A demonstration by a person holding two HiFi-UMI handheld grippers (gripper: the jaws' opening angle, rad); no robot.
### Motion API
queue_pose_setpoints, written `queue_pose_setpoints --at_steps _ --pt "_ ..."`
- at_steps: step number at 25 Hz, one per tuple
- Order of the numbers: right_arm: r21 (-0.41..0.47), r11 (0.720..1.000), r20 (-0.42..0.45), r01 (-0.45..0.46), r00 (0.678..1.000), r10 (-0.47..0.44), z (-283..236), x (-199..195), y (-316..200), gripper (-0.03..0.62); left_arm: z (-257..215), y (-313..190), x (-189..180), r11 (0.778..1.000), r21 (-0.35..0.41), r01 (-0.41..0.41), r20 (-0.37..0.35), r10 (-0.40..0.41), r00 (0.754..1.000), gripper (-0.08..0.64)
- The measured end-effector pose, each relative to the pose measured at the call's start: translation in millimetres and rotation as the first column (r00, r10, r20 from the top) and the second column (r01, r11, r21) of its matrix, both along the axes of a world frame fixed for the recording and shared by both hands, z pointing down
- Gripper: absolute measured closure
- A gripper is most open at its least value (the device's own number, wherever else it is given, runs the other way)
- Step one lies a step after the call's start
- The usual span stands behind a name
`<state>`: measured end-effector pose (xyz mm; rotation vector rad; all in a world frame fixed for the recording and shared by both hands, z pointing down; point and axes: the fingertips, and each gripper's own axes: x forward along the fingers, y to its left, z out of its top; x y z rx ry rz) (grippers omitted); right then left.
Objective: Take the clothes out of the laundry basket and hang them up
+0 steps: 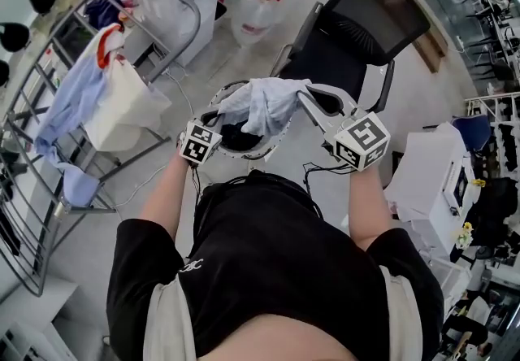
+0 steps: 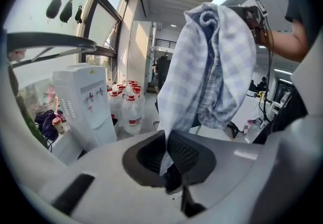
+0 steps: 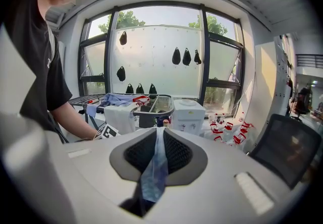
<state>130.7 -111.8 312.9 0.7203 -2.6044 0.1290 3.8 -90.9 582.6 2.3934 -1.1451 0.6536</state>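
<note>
Checked garment (image 1: 264, 103), pale blue and white, hangs bunched between your two grippers, lifted clear above the laundry basket (image 1: 268, 152) right in front of you. Your left gripper (image 1: 218, 119) has its jaws closed together on one fold of the fabric, with the cloth running straight up out of the pads. Your right gripper (image 1: 313, 99) has its jaws pinched on a narrow strip of the same piece, so you hold it at two points.

Expect it to be light, soft and quite limp. It will sag and twist between the grips, and a thin pinch could slide out if you pull the two ends apart sharply. You would do better to hold a hem, waistband or seam, where the layers are thicker, than loose single cloth. I cannot tell from the bundle which edge you actually have.

Below the garment, the basket holds at least one dark item (image 1: 240, 137); the hanging cloth hides the rest of its inside. Off to your left stands the drying rack (image 1: 49, 213), already carrying a blue shirt (image 1: 73, 99) and a white cloth (image 1: 126, 111) just beside it, with bare rails nearer to you.
</note>
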Motion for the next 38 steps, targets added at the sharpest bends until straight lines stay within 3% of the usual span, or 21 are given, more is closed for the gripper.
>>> queue_pose_setpoints --at_steps 4,9,12,15,21,25,29,31,35,38 --pt "-0.002 1.0 0.017 -0.005 1.0 0.005 4 9 -9 0.537 -24 6 -19 0.998 0.039 0.048 0.019 -0.049 0.999 0.549" --pt "-0.005 1.0 0.03 0.025 0.999 -0.025 8 10 -21 0.537 -67 17 -53 0.982 0.095 0.162 0.037 -0.166 0.985 0.549" --pt "-0.012 0.998 0.052 0.064 0.997 -0.064 11 5 -26 0.537 -97 24 -74 0.96 0.152 0.235 0.032 -0.242 0.97 0.549" --pt "-0.015 0.992 0.068 0.124 0.99 -0.123 13 -6 -28 0.537 -130 31 -98 0.921 0.214 0.325 0.015 -0.336 0.942 0.549" --pt "-0.01 0.96 0.105 0.278 0.955 -0.276 11 -34 -23 0.537 -194 65 -140 0.806 0.307 0.506 -0.034 -0.522 0.853 0.548" --pt "0.005 0.917 0.13 0.399 0.909 -0.397 6 -66 -16 0.537 -224 100 -169 0.719 0.363 0.592 -0.027 -0.627 0.778 0.548" --pt "0.01 0.878 0.134 0.479 0.869 -0.476 3 -82 4 0.537 -239 138 -179 0.654 0.386 0.651 -0.02 -0.699 0.714 0.546" --pt "0.016 0.847 0.136 0.531 0.839 -0.528 1 -96 15 0.537 -245 161 -184 0.608 0.398 0.687 -0.019 -0.743 0.669 0.546" --pt "0.036 0.763 0.136 0.646 0.753 -0.644 -6 -131 36 0.537 -255 209 -195 0.49 0.418 0.765 -0.029 -0.834 0.551 0.546" --pt "0.058 0.706 0.131 0.706 0.695 -0.707 -13 -157 58 0.537 -260 243 -203 0.417 0.42 0.806 -0.044 -0.878 0.477 0.546"
